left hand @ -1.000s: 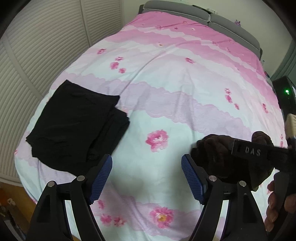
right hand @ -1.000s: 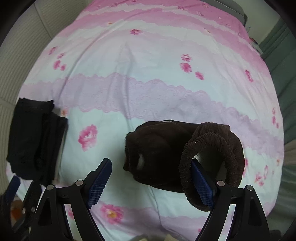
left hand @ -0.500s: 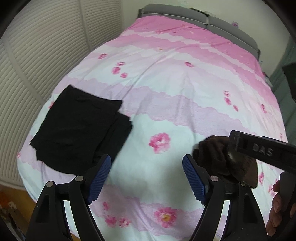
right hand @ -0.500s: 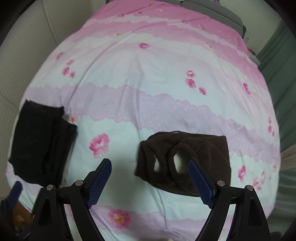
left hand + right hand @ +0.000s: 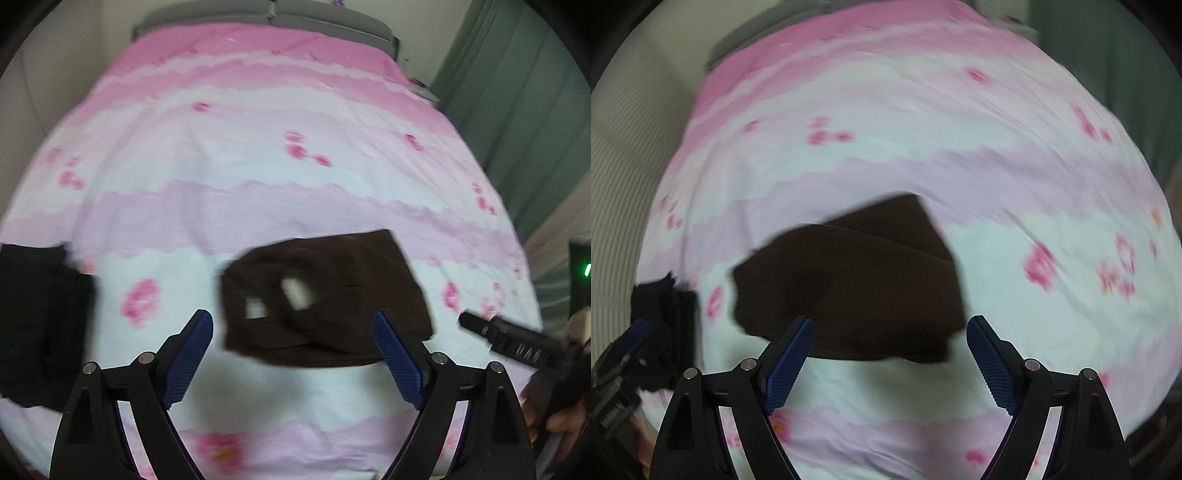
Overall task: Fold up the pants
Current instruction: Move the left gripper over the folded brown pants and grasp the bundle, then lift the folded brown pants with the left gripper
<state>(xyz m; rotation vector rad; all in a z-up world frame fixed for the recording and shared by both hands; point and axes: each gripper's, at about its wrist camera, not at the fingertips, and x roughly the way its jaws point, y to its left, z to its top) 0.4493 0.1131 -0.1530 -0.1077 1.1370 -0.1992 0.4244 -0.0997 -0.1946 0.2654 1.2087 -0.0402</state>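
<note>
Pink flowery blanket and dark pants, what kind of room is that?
Most likely a bedroom: a big bed under the pink floral bedspread, a grey padded headboard at its far end, and a green curtain beside it.

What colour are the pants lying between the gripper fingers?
Dark brown pants, seen best in the left wrist view.

I see the dark brown plush pants [image 5: 325, 299] folded into a compact, roughly rectangular bundle, lying flat on the pink floral bedspread [image 5: 258, 166]. From my left view two pale patches show at its left end; the right view [image 5: 849, 280] shows layered folds.
</note>
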